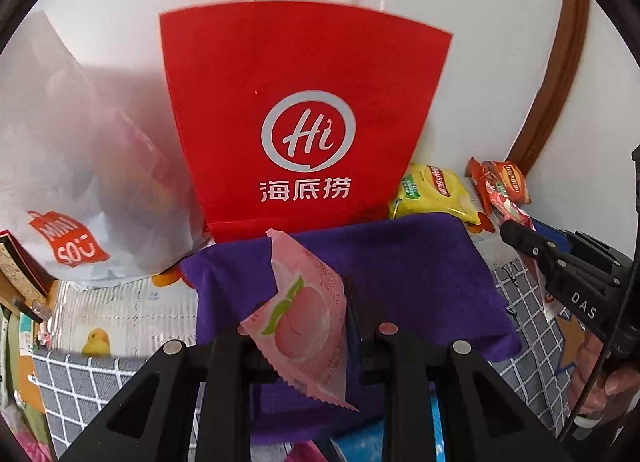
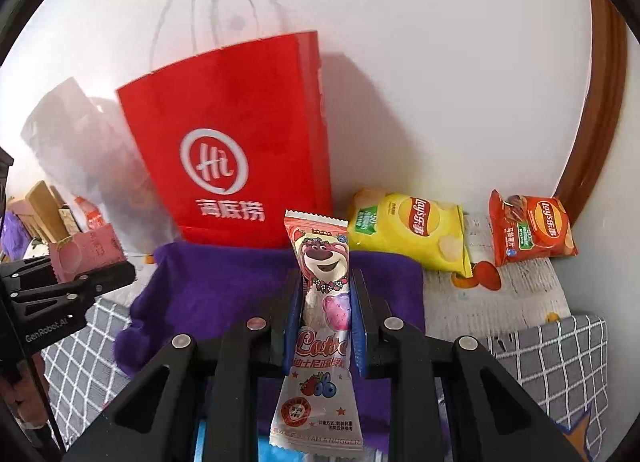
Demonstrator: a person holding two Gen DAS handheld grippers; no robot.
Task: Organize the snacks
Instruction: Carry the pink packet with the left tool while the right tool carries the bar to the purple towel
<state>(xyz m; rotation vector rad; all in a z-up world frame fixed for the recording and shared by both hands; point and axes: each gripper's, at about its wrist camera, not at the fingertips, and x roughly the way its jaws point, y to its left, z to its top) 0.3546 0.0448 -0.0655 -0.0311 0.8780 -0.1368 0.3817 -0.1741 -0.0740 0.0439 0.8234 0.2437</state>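
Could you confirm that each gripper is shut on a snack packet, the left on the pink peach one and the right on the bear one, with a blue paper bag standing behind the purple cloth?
Not quite: the paper bag is red, not blue, as both wrist views show. The rest holds: the left gripper is shut on the pink peach packet, the right gripper on the bear packet, and the bag stands behind the purple cloth.

A red paper bag with a white logo is seen at the centre, a purple cloth below it. A pink peach-printed packet is shown lower centre; a yellow chip bag and an orange-red one at right. A grey, white-gridded cover is seen lower right.
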